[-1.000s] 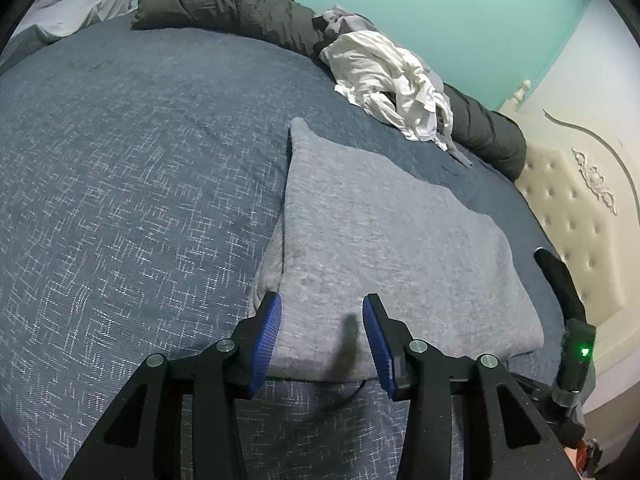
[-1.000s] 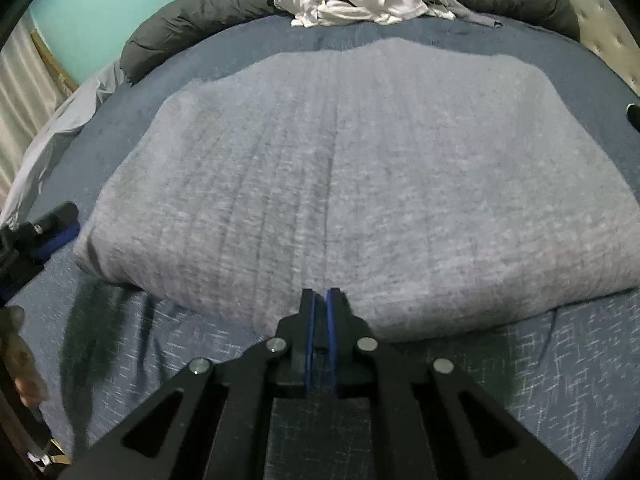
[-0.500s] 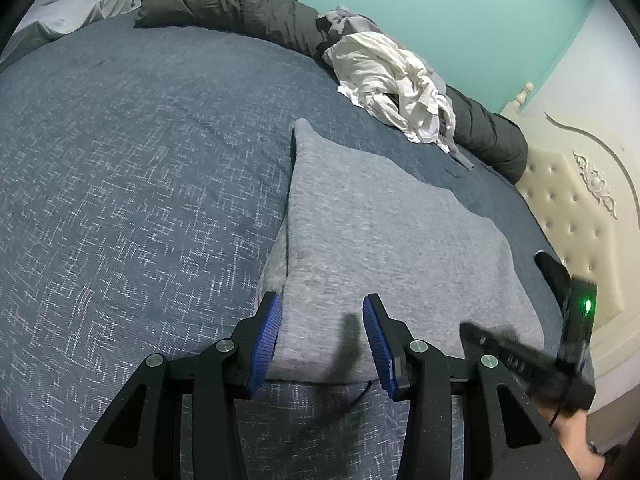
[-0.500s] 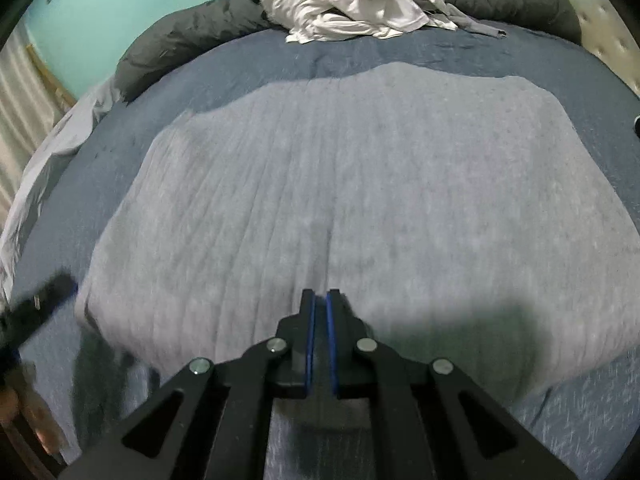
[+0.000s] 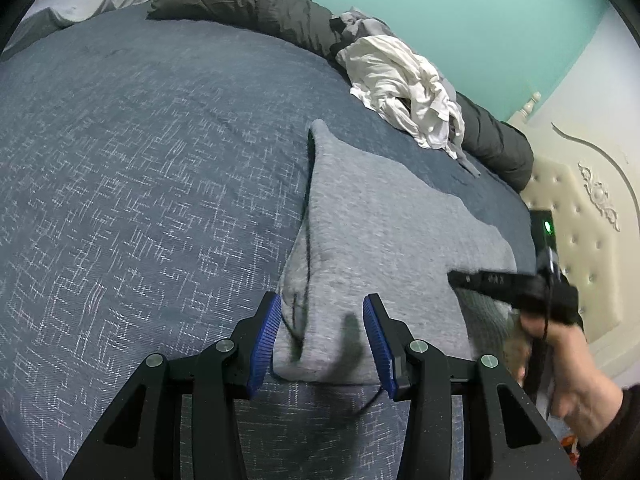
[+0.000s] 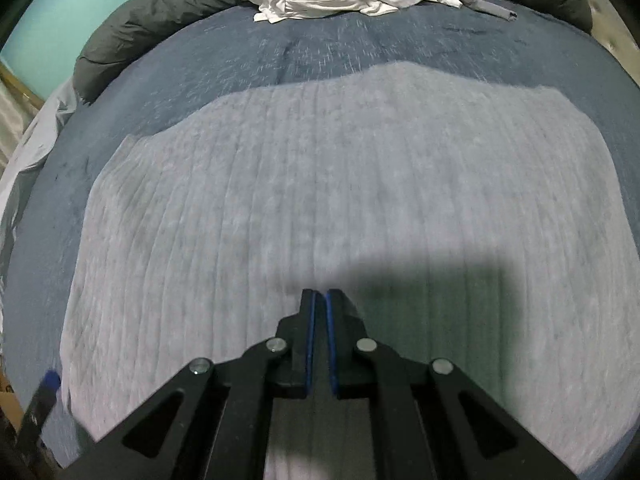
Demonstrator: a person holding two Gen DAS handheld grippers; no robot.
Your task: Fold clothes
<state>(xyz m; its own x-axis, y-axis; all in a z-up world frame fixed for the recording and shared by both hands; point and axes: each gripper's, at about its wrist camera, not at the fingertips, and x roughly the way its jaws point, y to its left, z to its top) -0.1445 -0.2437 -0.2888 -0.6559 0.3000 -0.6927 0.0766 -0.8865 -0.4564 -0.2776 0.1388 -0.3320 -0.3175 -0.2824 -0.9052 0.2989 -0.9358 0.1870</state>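
Folded grey garment (image 5: 380, 248) flat on bed (image 5: 140, 200), left fingers (image 5: 264, 344) apart over its near corner, right gripper (image 6: 319, 304) pinched empty above, seemingly not touching: could drag and wrinkle the top layer, undoing the fold.

Left tongs (image 5: 322, 344) showing black frames, silver screws, ribbed blue pads (image 5: 264, 344); right tongs (image 6: 319, 304) matching. Hand (image 5: 576, 372) wearing a dark sleeve (image 5: 616, 436), with a black cable (image 5: 538, 344) trailing.
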